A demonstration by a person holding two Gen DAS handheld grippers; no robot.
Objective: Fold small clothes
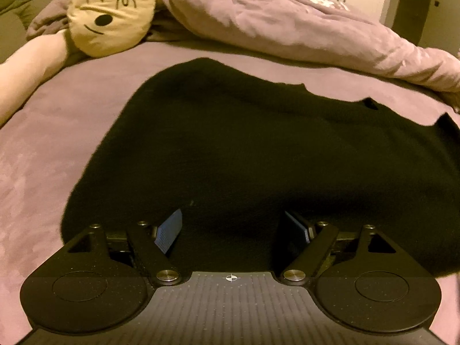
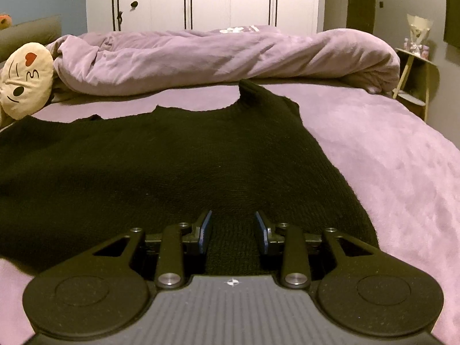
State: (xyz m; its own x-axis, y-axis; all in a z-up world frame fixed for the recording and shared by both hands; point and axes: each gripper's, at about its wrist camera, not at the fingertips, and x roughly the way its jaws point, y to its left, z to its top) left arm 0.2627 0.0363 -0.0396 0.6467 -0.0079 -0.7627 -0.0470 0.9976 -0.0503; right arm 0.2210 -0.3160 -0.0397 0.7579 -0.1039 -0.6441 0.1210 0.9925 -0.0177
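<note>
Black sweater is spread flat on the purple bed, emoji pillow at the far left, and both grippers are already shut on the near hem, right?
Not quite. The black sweater does lie spread on the purple bed with the emoji pillow at far left, but neither gripper is shut. The left gripper and right gripper are both open over the near hem, as each wrist view shows.

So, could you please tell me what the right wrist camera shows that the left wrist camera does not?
Only the right wrist view shows the small wooden side table beyond the bed's right edge, the full white wardrobe doors, and the open right gripper.

Only the left wrist view shows the open left gripper and a pale pink cushion at the far left.

Both show the black knitted garment spread flat on the purple bedsheet, the rumpled lilac duvet and the round yellow emoji pillow.
</note>
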